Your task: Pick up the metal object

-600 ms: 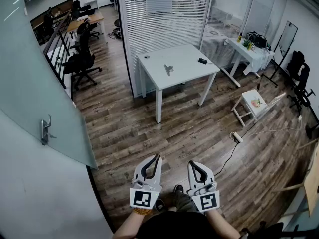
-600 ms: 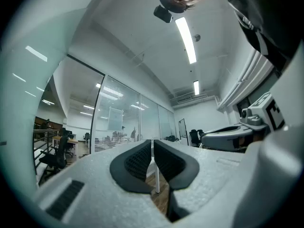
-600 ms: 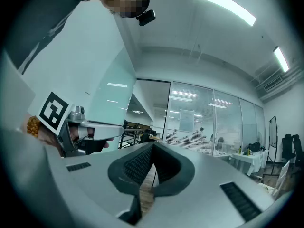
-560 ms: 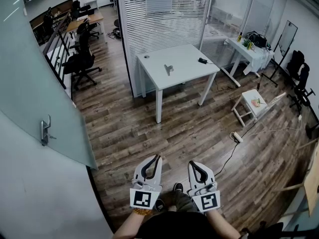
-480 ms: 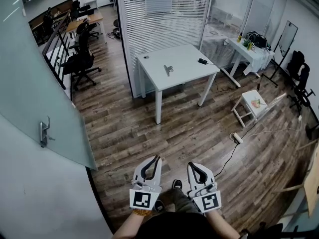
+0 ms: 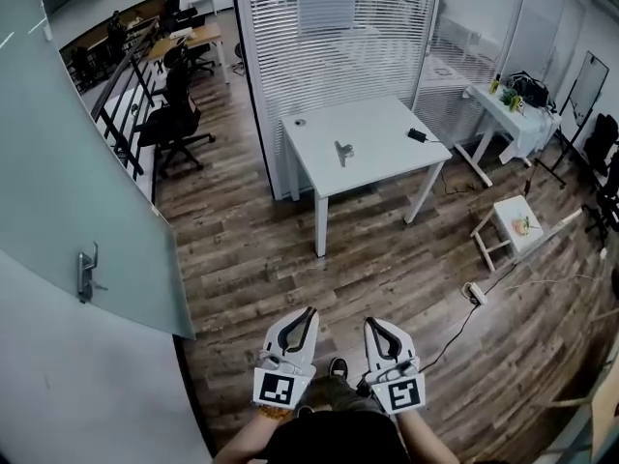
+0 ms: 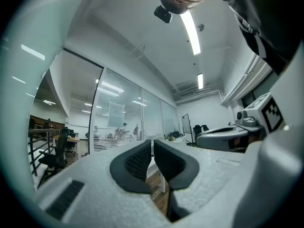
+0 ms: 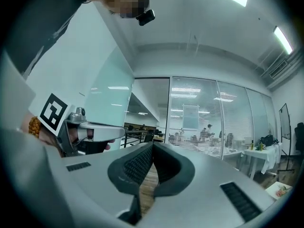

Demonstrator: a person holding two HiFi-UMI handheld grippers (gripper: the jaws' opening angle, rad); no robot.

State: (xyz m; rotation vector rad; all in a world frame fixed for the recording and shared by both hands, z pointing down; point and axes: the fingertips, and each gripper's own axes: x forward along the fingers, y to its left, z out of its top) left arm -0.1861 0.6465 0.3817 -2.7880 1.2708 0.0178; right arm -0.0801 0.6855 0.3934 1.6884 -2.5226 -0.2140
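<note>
A small grey metal object lies near the middle of a white table across the room in the head view. Both grippers are held level, close to the person's body and far from the table. My left gripper is shut with nothing between its pads. My right gripper is also shut and empty, its pads pressed tip to tip. Each gripper shows beside the other in the gripper views.
Wood floor lies between me and the table. A glass partition with blinds stands behind the table. A frosted glass door with a handle is at the left. A small white stool, a power strip with cable and office chairs stand around.
The head view has shifted so the table and room sit slightly lower and to the right in the picture. Both grippers keep their place and stay shut.
</note>
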